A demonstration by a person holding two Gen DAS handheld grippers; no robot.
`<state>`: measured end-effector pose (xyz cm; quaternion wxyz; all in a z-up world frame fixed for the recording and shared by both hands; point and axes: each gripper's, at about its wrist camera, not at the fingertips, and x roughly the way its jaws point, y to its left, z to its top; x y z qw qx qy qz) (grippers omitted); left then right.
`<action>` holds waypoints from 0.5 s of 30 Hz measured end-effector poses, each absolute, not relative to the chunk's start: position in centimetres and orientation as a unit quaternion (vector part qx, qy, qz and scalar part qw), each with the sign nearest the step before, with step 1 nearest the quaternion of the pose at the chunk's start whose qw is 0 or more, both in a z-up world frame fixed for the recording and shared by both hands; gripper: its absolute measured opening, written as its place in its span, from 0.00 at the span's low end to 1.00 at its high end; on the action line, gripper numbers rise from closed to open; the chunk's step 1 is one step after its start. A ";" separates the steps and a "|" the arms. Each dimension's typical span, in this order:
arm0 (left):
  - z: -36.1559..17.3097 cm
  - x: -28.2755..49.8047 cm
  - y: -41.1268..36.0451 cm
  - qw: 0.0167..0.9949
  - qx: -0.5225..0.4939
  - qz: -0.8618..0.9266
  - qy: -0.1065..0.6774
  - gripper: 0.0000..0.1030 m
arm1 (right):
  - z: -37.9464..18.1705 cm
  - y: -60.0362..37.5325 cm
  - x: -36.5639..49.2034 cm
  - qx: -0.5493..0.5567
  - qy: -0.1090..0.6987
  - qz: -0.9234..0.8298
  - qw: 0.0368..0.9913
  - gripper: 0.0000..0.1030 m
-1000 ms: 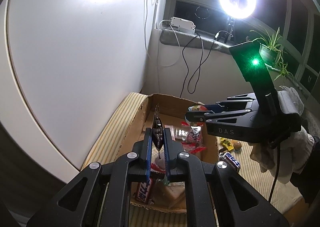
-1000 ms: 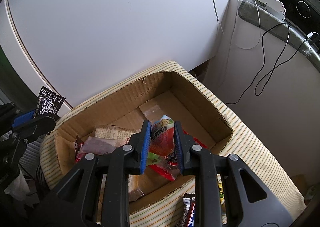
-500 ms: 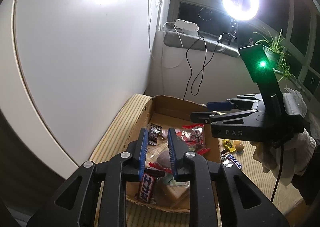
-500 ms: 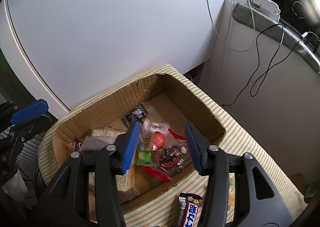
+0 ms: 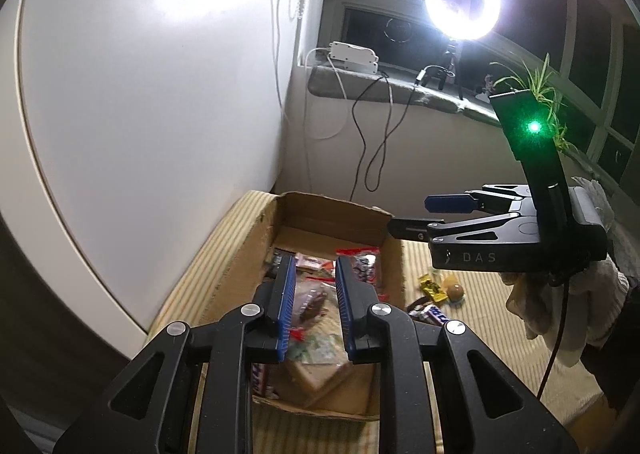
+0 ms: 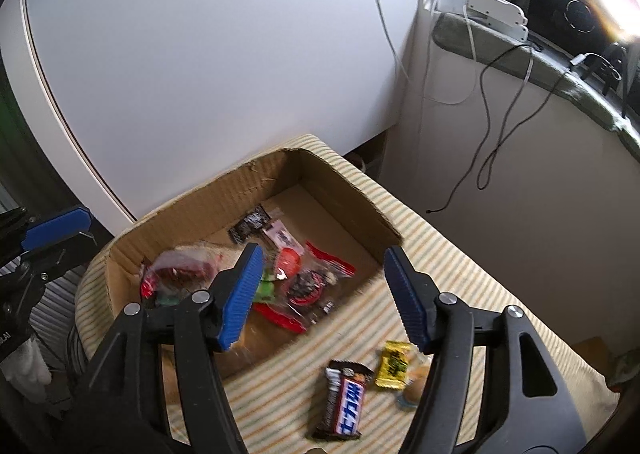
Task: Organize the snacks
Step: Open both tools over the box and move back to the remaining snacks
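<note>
Right gripper (image 6: 324, 294) stands released, its blue pads having just spread apart with nothing between them, hovering over the near wall of the cardboard box (image 6: 344, 189) and the striped desk (image 6: 460, 254). Left gripper (image 5: 316, 302) is also released, its pads only narrowly parted and empty, above the box's contents. Inside the box lie crinkly packets, among them a clear bag with red ends (image 6: 312, 282) and a small black sachet (image 6: 250, 223). Outside it on the desk, just beside one another, lie a chocolate bar (image 6: 344, 400), a yellow wrapped candy (image 6: 394, 370) and a small round brown sweet (image 6: 414, 388). The bar looks light and fairly stiff in slippery film, so pinching across its middle should suit best; the candy looks light and crushable, best taken gently across its body.
</note>
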<state>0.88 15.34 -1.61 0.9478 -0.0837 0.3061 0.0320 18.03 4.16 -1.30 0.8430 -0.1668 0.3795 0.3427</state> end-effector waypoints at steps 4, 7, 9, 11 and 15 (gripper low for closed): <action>-1.8 1.1 14.1 0.947 -0.081 0.022 0.309 0.18 | -1.4 2.2 18.0 -0.161 0.379 0.336 0.847 0.64; -2.0 1.4 13.0 0.946 -0.080 0.013 0.313 0.18 | -1.5 0.6 18.1 -0.155 0.381 0.332 0.849 0.64; -2.1 1.6 12.2 0.946 -0.079 0.007 0.315 0.18 | -1.6 -0.3 18.2 -0.152 0.382 0.329 0.850 0.64; -2.2 1.6 11.4 0.945 -0.077 0.002 0.318 0.18 | -1.7 -1.4 18.3 -0.150 0.381 0.326 0.852 0.64; -2.5 1.7 9.9 0.943 -0.076 -0.008 0.323 0.18 | -2.1 -3.7 18.7 -0.146 0.383 0.315 0.856 0.64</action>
